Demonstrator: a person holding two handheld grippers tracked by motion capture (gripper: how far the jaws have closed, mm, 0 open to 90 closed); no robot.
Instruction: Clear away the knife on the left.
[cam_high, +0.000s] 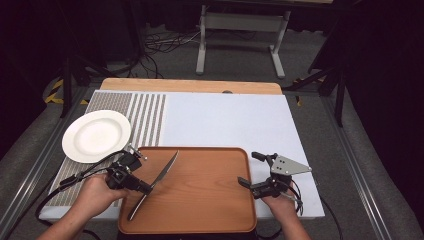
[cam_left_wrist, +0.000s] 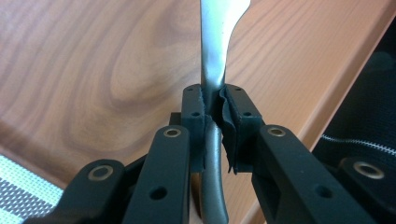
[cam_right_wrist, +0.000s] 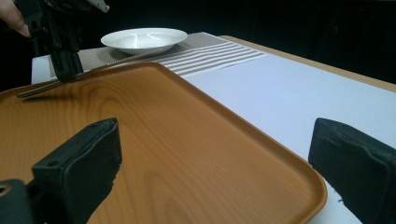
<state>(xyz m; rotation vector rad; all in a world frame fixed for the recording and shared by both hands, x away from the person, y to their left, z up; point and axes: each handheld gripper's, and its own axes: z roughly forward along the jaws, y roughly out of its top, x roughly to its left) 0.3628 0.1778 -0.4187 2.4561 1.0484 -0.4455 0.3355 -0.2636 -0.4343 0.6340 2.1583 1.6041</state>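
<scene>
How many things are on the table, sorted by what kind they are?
Knife: 1
Tray: 1
Plate: 1
Striped placemat: 1
Total: 4

The tray (cam_high: 200, 200) is warm orange-brown with a wood-grain pattern. On it lies a silver-grey knife (cam_high: 160, 180), pinched by the black left gripper (cam_high: 146, 187). Left of the tray sits a plain white plate (cam_high: 95, 135) on a grey-and-white striped placemat (cam_high: 150, 117). The tabletop (cam_high: 235, 122) behind the tray is pale white.
</scene>
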